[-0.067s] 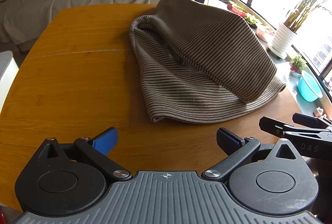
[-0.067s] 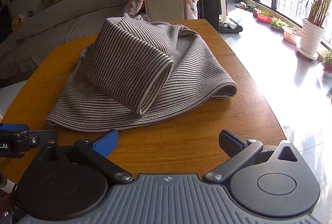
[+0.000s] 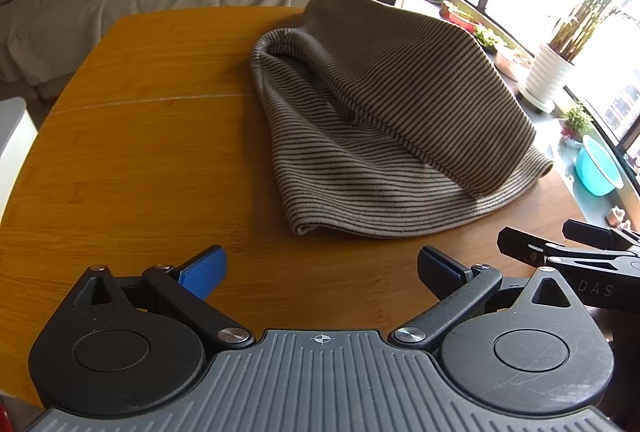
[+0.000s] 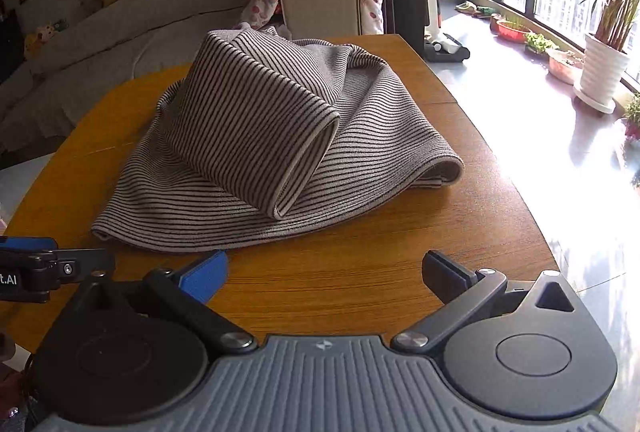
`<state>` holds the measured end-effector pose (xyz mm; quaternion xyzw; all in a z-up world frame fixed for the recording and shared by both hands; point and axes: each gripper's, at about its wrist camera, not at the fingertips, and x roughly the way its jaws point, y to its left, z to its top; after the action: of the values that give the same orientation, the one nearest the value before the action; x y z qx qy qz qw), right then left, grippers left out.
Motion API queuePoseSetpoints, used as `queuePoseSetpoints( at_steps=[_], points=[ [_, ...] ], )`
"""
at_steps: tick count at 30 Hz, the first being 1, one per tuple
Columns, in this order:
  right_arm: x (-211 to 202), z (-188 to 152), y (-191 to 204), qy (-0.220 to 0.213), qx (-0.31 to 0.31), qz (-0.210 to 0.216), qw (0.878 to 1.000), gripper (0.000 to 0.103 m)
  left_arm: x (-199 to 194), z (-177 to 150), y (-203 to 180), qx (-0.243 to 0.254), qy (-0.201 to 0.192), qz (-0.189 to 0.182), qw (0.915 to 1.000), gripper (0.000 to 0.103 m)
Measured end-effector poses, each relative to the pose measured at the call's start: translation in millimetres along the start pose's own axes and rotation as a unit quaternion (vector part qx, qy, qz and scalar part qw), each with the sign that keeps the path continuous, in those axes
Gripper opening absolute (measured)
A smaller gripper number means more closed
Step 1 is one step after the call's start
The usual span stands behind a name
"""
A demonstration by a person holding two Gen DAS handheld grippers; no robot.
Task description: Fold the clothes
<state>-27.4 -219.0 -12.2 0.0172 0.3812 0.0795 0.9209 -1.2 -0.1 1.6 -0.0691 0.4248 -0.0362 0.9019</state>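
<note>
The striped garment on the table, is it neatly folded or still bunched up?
Bunched up. The striped garment lies in a loose heap on the table, one part rolled over the rest, edges curling. Neither gripper touches it.

A rounded, orange-brown wooden table (image 3: 140,135) with a fine pale seam line across its top carries one thing: a loosely bunched grey knit garment with thin dark stripes (image 3: 384,119), lying toward the window side, one cuffed sleeve folded over its body.

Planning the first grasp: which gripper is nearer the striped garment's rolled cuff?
Right. The right gripper faces the rolled cuff across bare table; the left gripper sits farther, opposite the garment's other end.
</note>
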Motion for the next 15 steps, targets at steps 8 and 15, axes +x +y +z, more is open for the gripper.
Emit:
queuePoseSetpoints(
  at_steps=[8,15],
  points=[
    [-1.1,-0.6,6.8,0.000,-0.001,0.003,1.000,0.103,4.3,2.1,1.6,-0.003,0.015,0.001,0.9999,0.103],
    [3.2,3.6,2.1,0.012,0.009,0.010,1.000,0.103,4.2,1.4,0.0,-0.004,0.015,0.002,0.9999,0.103]
  ],
)
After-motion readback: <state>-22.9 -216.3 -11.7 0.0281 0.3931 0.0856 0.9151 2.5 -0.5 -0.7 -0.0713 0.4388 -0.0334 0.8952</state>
